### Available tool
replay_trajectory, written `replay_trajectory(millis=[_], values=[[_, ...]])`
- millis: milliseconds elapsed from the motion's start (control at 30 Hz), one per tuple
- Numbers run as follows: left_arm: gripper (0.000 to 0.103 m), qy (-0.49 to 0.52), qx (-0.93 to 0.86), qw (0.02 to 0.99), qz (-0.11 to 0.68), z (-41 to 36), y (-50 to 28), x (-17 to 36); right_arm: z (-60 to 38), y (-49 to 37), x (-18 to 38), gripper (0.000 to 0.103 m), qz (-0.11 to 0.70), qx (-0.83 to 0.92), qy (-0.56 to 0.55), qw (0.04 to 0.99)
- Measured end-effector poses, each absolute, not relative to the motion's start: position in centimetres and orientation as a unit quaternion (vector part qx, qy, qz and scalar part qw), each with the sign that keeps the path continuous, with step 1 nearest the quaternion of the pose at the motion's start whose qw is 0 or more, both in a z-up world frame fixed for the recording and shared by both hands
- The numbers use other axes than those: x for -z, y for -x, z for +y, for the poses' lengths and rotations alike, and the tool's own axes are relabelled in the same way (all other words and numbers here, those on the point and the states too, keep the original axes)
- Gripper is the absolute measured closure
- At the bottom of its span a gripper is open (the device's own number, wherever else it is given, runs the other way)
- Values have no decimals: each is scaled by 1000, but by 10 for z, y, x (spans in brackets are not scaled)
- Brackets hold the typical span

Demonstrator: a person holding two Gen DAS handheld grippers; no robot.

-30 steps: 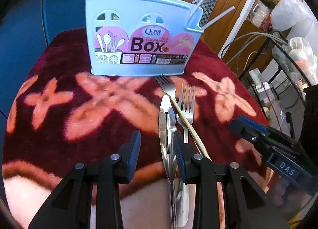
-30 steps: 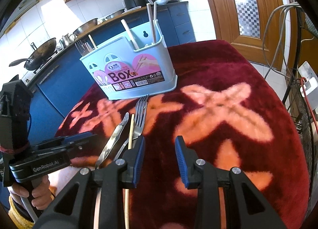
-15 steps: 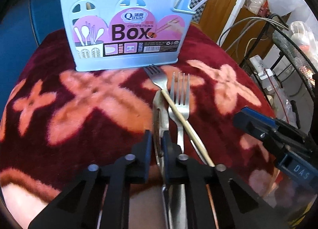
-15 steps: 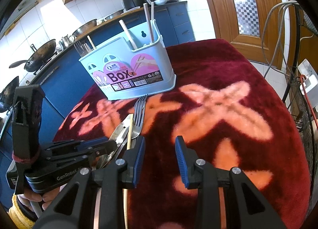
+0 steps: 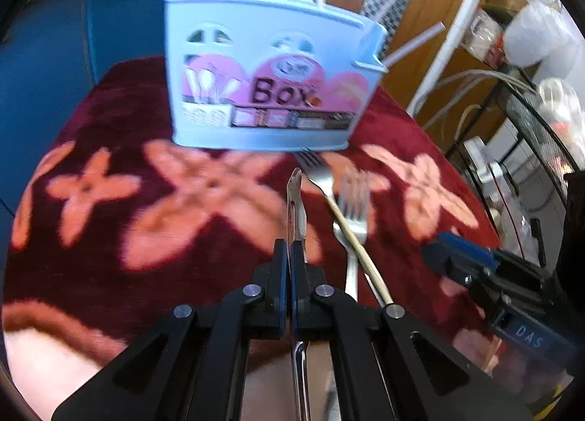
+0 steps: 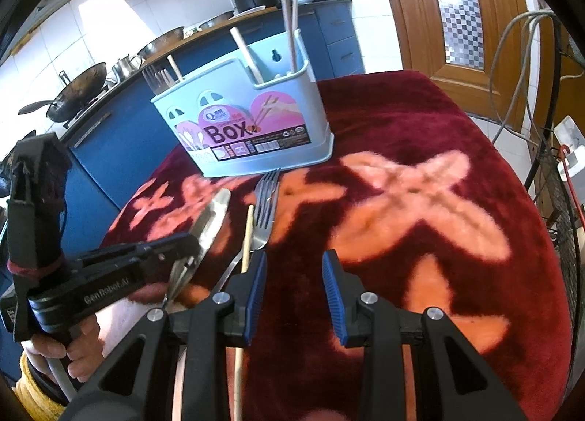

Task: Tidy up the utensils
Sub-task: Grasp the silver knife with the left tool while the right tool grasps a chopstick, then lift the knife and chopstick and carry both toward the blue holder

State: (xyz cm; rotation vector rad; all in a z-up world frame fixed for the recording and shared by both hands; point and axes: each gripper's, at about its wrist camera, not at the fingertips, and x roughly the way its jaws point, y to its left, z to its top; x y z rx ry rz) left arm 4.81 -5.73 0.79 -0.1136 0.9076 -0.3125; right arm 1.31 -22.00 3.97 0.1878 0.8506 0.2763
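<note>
My left gripper (image 5: 290, 256) is shut on a steel table knife (image 5: 295, 201) and holds it lifted off the cloth, blade on edge, pointing at the box; both show in the right wrist view, gripper (image 6: 190, 256), knife (image 6: 212, 216). A light blue utensil box (image 5: 263, 81) labelled "Box" stands at the far side, also in the right wrist view (image 6: 248, 121), with chopsticks and forks in it. Two forks (image 5: 351, 209) and a wooden chopstick (image 5: 356, 241) lie on the cloth right of the knife. My right gripper (image 6: 294, 285) is open and empty above the cloth, beside the chopstick (image 6: 246, 238).
The table wears a dark red cloth with orange flowers (image 6: 420, 201). Blue kitchen cabinets (image 6: 109, 150) with woks stand behind. A wooden door (image 6: 457, 7) and a wire rack with cables (image 5: 530, 135) are to the right.
My left gripper closed on the knife and lifted it off the cloth, turning the blade on edge. The right gripper stayed open and almost still.
</note>
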Motion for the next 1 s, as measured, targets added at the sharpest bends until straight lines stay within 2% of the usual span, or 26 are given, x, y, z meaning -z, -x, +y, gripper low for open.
replay_trajectory(millis=[433,733,867,1000], values=[[103,73,100,910,396,-18,-47,-20,-186,-24,-32,69,446,-170,-55,877],[103,84,107,910,393,-13,-45,-18,-166,-36,-24,83,473,-176,-14,864],[103,86,110,910,390,-14,-44,-19,-162,-42,-22,85,479,-174,-1,860],[103,88,113,911,387,-13,-44,-20,-163,-51,-19,94,494,-174,4,852]])
